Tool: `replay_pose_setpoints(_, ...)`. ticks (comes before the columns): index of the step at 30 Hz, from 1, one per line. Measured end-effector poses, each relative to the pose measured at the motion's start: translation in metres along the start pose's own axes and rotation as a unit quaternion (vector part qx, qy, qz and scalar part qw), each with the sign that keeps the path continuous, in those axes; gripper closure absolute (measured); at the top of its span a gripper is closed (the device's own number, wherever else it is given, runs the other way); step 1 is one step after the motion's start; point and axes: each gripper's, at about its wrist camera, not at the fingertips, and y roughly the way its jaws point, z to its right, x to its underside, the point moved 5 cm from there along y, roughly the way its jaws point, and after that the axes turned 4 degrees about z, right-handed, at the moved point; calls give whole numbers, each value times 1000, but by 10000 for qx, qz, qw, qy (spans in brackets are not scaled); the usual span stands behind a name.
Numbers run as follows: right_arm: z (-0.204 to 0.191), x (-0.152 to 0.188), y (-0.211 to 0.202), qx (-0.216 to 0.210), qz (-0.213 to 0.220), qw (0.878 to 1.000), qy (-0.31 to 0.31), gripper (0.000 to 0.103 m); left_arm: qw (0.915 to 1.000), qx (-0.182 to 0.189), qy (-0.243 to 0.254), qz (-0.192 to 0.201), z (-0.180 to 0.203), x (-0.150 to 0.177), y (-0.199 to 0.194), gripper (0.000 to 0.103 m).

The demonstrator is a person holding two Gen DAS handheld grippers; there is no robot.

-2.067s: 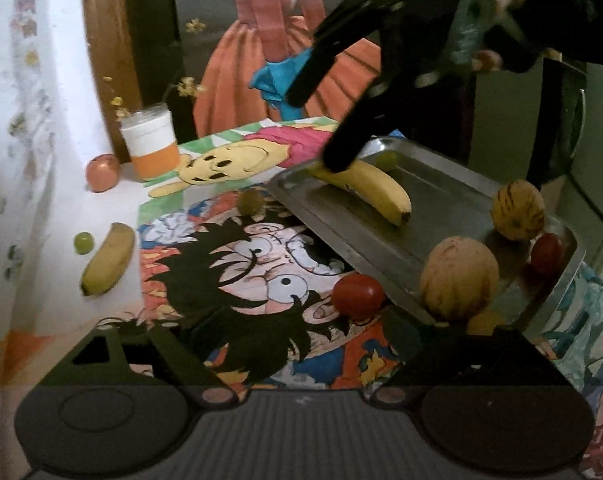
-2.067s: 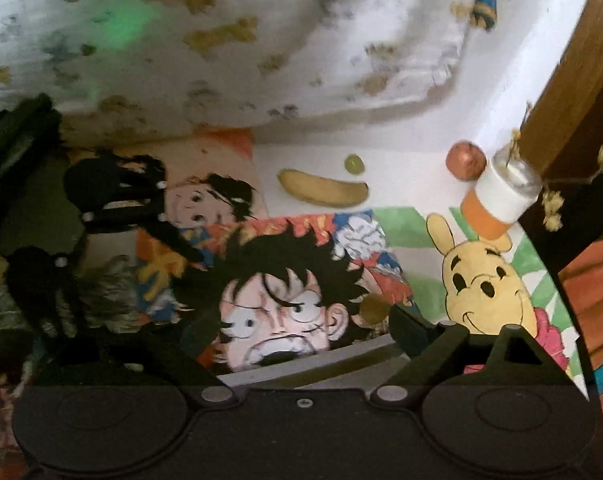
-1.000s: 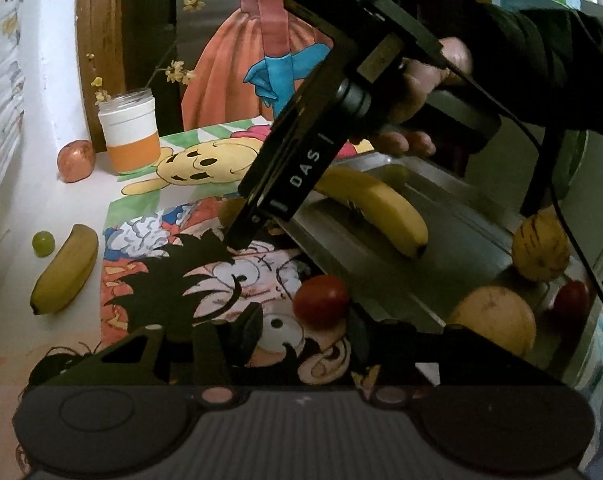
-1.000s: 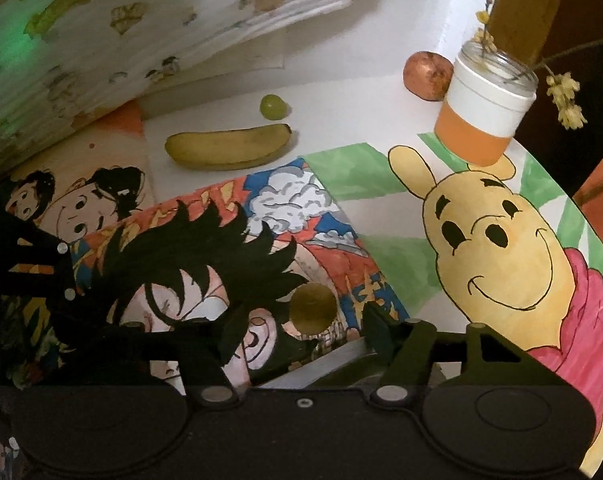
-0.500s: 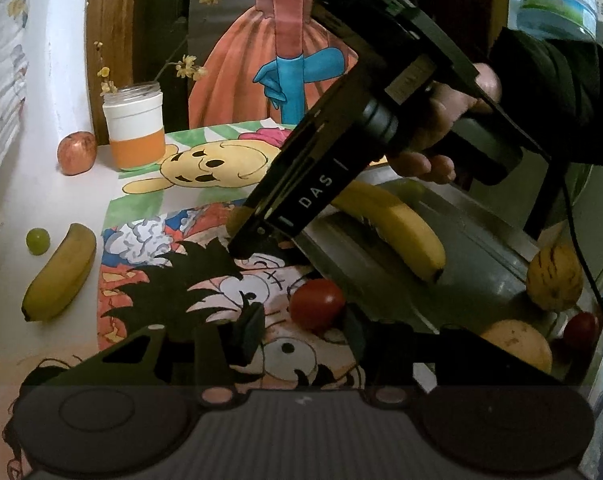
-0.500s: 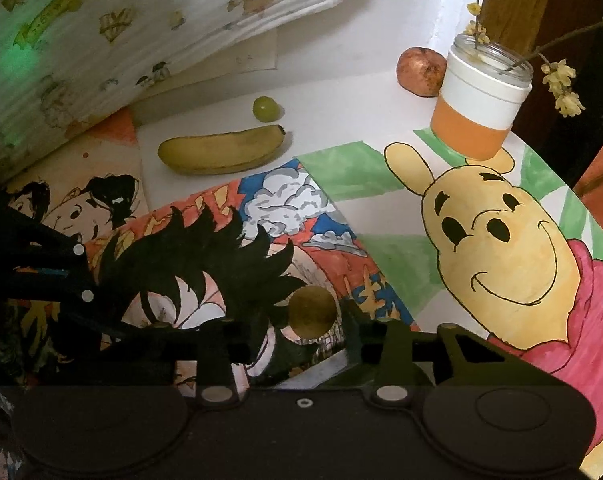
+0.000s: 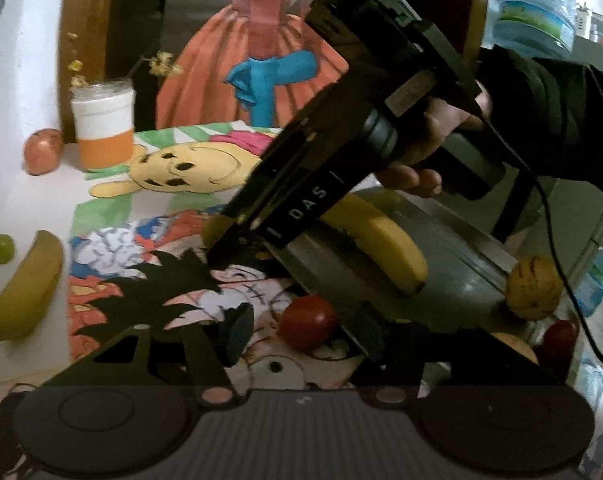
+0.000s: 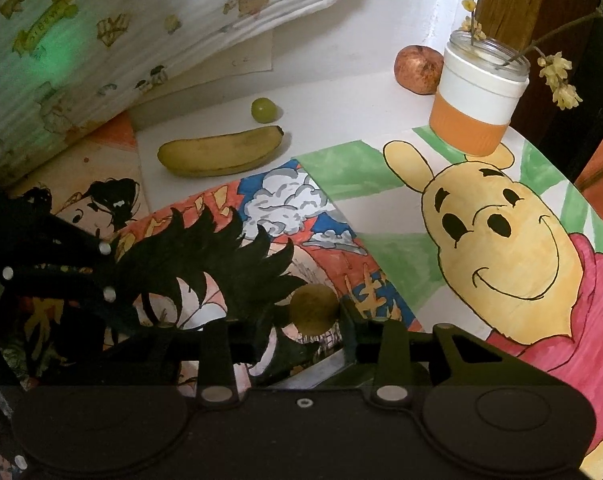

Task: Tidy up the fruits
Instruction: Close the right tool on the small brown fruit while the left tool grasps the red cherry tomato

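A red tomato lies on the cartoon-print cloth beside the metal tray. My left gripper has a finger on each side of it, jaws opening, and the left pad stands clear of the tomato. My right gripper is shut on a small olive-yellow round fruit at the tray's edge. From the left wrist, the right gripper points down at the cloth with that fruit at its tip. On the tray lie a banana, a striped yellow melon and a red fruit.
A second banana and a green grape lie on the white surface near the curtain. A reddish round fruit sits by an orange-and-white cup holding flower twigs. A person's hand in a dark sleeve holds the right gripper.
The right gripper's jaws closed onto the small olive-yellow fruit. The left gripper edged nearer the tomato and its fingers spread slightly wider.
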Motion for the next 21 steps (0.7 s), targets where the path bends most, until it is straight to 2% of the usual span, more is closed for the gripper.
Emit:
replay_pose_setpoints(14,1,0,0,-21,54,10000,74,64,9994,229,-273,-16,-5,1,-1,63)
replay_pose_setpoints(17,1,1,-1,59,88,9999,126,69,9991,158,-386,-2,-6,1,-1,70)
replay_pose_setpoints(21,1,2,-3,150,109,9996,202,75,9988,101,-488,-19,-7,2,-2,70)
